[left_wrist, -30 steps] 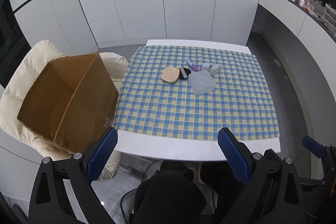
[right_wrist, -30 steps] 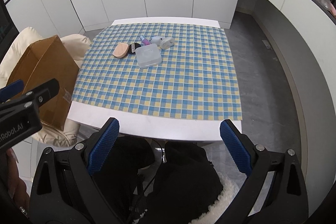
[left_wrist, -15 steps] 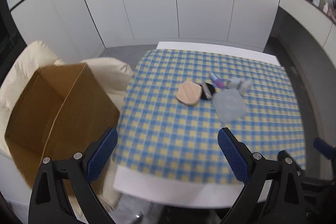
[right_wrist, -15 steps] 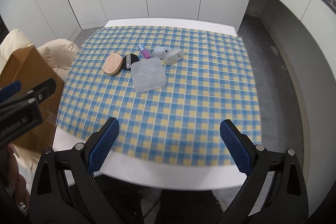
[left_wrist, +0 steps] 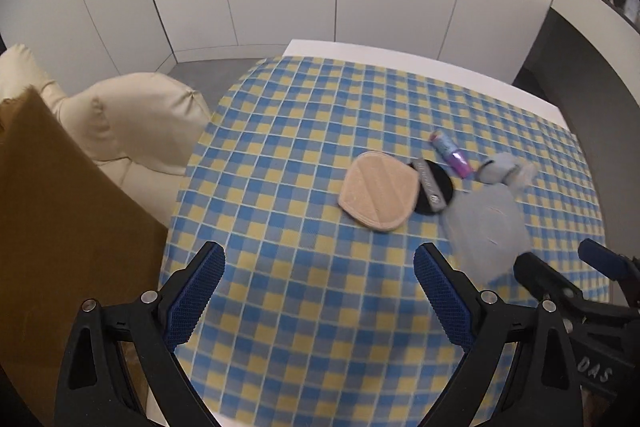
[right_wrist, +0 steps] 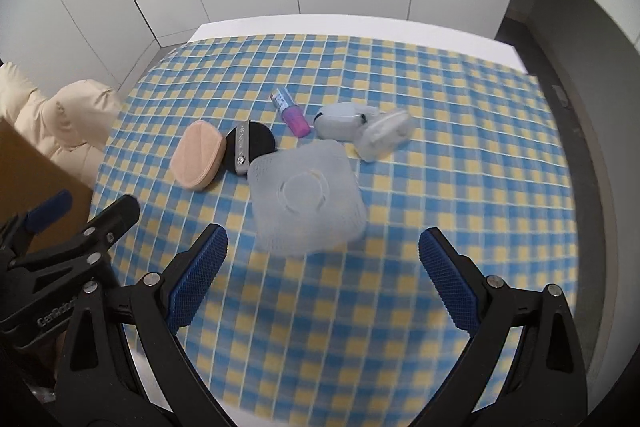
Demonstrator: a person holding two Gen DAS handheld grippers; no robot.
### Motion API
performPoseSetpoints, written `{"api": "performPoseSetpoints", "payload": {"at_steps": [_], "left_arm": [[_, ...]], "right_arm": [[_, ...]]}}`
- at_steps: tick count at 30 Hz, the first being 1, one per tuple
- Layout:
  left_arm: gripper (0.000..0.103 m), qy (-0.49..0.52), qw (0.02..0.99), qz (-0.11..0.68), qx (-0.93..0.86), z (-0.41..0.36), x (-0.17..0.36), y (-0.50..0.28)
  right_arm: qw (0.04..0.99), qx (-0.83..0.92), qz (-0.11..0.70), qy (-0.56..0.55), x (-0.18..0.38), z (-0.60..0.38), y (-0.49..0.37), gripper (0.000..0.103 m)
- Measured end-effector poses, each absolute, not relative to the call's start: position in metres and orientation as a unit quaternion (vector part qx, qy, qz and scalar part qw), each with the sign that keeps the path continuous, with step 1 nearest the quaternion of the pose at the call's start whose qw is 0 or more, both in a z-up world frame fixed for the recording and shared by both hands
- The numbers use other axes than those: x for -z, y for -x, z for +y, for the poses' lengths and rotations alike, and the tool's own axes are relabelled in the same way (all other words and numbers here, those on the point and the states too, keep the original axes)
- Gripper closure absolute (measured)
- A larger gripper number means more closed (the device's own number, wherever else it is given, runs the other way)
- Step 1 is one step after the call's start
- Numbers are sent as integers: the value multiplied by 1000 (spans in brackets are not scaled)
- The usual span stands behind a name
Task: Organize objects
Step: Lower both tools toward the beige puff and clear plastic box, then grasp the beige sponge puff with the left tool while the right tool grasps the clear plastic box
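Hovering above the counter [right_wrist: 448, 27] draped in a blue-and-yellow checked cloth [right_wrist: 460, 147], the right tongs [right_wrist: 322, 263] and the left tongs [left_wrist: 318, 281] both stand released, blue-padded jaws spread wide and gripping nothing. The things to be organized lie in a tight cluster near the middle of the cloth: a translucent square plastic container [right_wrist: 306, 195] nearest the right tongs, a peach teardrop-shaped makeup sponge [left_wrist: 378, 191] touching a round black compact with a silver band [left_wrist: 434, 187], a small pink-and-blue tube [right_wrist: 291, 111] just behind them, and two pale rounded plastic cases [right_wrist: 362, 131] pressed together at the far right. An open brown cardboard box [left_wrist: 68, 227] rests on a cream padded chair [left_wrist: 140, 123] just off the counter's left edge, and looks the likely destination.

The step in hand appears to be the approach: neither pair of tongs touches anything yet. The right pair is lined up with the container, which sits just ahead of its jaws; the left points toward the sponge. The container looks broad against the jaw opening, so the next move calls for a lower, squared entry, perhaps taking it by one edge. Motion blur hides the finer detail of the cases.
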State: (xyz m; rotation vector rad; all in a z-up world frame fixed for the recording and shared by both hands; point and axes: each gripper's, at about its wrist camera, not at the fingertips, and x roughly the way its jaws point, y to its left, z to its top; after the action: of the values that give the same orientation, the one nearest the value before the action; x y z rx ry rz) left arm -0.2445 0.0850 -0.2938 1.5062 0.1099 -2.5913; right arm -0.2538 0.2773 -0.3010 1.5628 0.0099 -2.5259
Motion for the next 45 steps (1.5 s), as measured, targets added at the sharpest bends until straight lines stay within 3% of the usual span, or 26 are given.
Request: {"api": "performPoseSetpoints", "payload": {"at_steps": [13,16,17,25,30,31,33,34,35,45], "left_arm": [[7,-502,64,7,863,84,332,260],[7,-499,49,0,865,92,331,262],[7,-498,44,-3,866,96,331,264],[7,-489,21,-71,869,139,341,285],[6,-515,7,-23,857,133,362,313],[10,-516,1,2,857,128,363,316],[26,-504,9,23,864,123,360,317],[43,-503,18,17,864,122,359,318],[48,-502,23,11,865,122,358,318],[52,-498,20,2,867,124,344,305]], "right_arm": [[107,842,14,-529,368,258,283,4],[100,849,40,-517,372,256,279,9],[98,853,38,-511,371,258,277,18],[61,858,14,-509,372,298,274,18],[60,858,-5,-511,370,315,273,18],[61,857,-7,-511,369,316,273,18],[64,856,-8,-512,367,322,277,18],[65,856,-9,-512,365,323,279,18],[67,856,-10,-512,365,322,280,18],[70,859,-1,-507,357,305,279,18]]}}
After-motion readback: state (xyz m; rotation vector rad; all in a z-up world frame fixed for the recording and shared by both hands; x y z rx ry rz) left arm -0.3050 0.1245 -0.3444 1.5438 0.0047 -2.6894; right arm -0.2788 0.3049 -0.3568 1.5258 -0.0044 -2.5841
